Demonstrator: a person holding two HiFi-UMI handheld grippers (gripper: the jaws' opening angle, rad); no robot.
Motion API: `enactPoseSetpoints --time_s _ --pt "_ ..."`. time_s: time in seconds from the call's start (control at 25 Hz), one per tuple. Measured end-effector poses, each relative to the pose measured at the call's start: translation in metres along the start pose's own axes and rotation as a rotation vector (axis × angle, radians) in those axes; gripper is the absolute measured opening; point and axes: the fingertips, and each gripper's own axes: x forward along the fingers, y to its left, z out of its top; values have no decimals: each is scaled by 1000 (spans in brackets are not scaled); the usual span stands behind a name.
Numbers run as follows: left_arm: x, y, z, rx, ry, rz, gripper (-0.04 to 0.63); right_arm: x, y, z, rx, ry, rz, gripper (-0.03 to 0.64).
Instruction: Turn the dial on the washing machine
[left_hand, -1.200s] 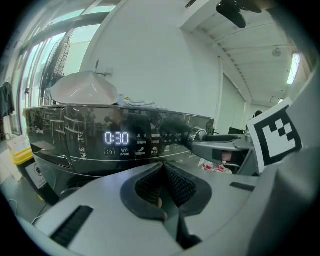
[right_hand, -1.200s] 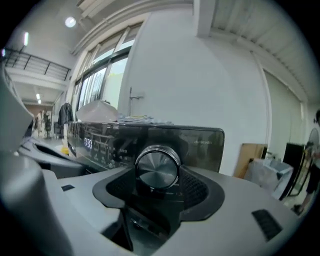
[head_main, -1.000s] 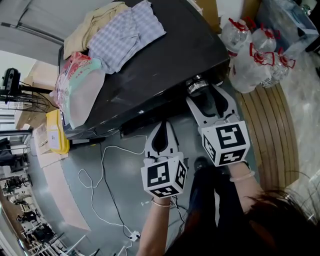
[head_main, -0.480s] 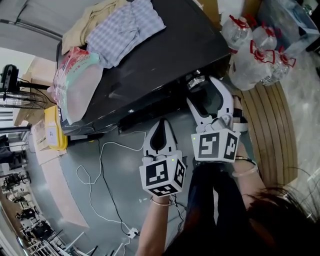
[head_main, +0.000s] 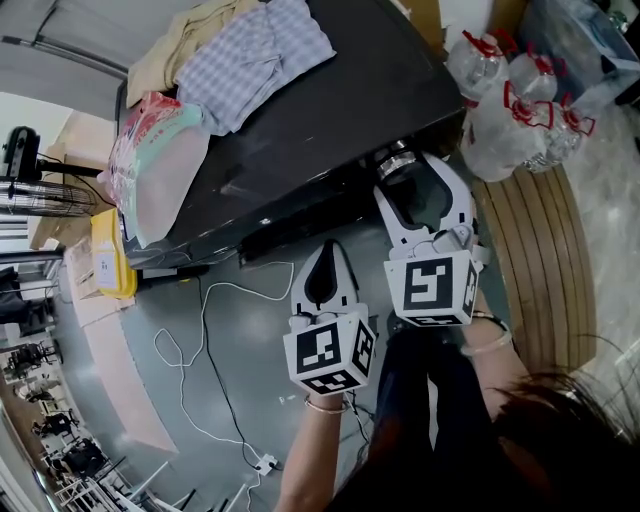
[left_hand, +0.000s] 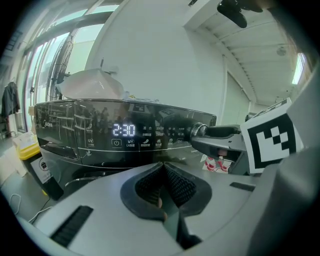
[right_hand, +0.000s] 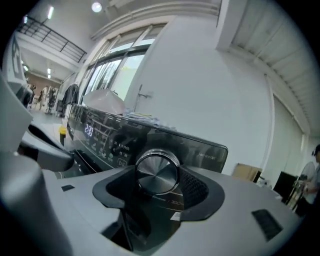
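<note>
Change first: R gripper (head_main: 408, 180) has rolled at the wrist vs a sec ago. Its marker cube sat tilted then and now faces the head cam nearly square. Its fingers spread wider half a sec back and have just been closing again, w/ the dial (right_hand: 157, 171) between them. In the R gripper view the pads sit against the knob's rim on both sides, so it's pinching the dial.

My read: a re-grip btwn twists, w/ one turn done and the next prob. still needed. Display (left_hand: 123, 130) shows 2:30. Can't tell from this whether the setting has moved.

Dial is on the washer (head_main: 330, 110) front panel, at its right end, just right of the lit icons and under the top edge.

L gripper (head_main: 324, 252) hangs lower, in front of the washer and well apart from the dial, much where it was a sec ago. Its fingers (left_hand: 181, 188) are pressed together w/ nothing in them.

Counts:
- 1 washer, 1 dial, 1 display
- 2 grippers, only the R one on the job
- on the lid: 2 cloths, checked (head_main: 262, 60) and beige (head_main: 185, 45), plus 1 bag (head_main: 150, 170)
- floor: 1 white cable (head_main: 215, 330)
- jugs (head_main: 510, 100) beside the washer's right side: at least 3, red handles; they overlap, so exact no. unclear
</note>
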Motion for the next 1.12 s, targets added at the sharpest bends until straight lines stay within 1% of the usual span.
enactPoseSetpoints --time_s 0.12,0.16,0.24,0.32,0.36,0.44,0.52,0.56,0.64,0.68,0.72,0.88,1.12 --pt "1 -1 -1 0 0 -3 17 1 -1 -1 122 -15 18 295" --pt "1 -1 0 0 0 -3 17 1 -1 -1 145 -16 21 295" --pt "3 -1 0 1 0 -2 17 1 -1 0 157 -18 28 295" --pt "3 -1 0 0 1 -1 17 1 0 0 129 -14 44 293" --pt "3 -1 0 0 2 -1 17 1 2 -1 97 -8 51 297" --pt "3 -1 0 1 2 -2 17 1 5 -3 3 14 56 336" --pt "3 -1 0 3 3 -2 17 1 5 -6 -79 41 46 342" --pt "3 -1 -1 3 4 -2 17 1 4 -7 -100 45 38 342" --pt "3 0 -1 1 6 -1 17 1 2 -7 -107 40 23 334" --pt "3 -1 -1 1 7 -1 17 1 1 -6 -94 34 21 304" --pt "3 -1 -2 1 7 -1 17 2 0 -5 -69 26 23 296" --pt "3 -1 -3 -2 8 -2 17 2 0 -2 73 0 45 298" --pt "0 -1 -5 -1 15 -6 17 1 -1 -3 213 9 60 296"
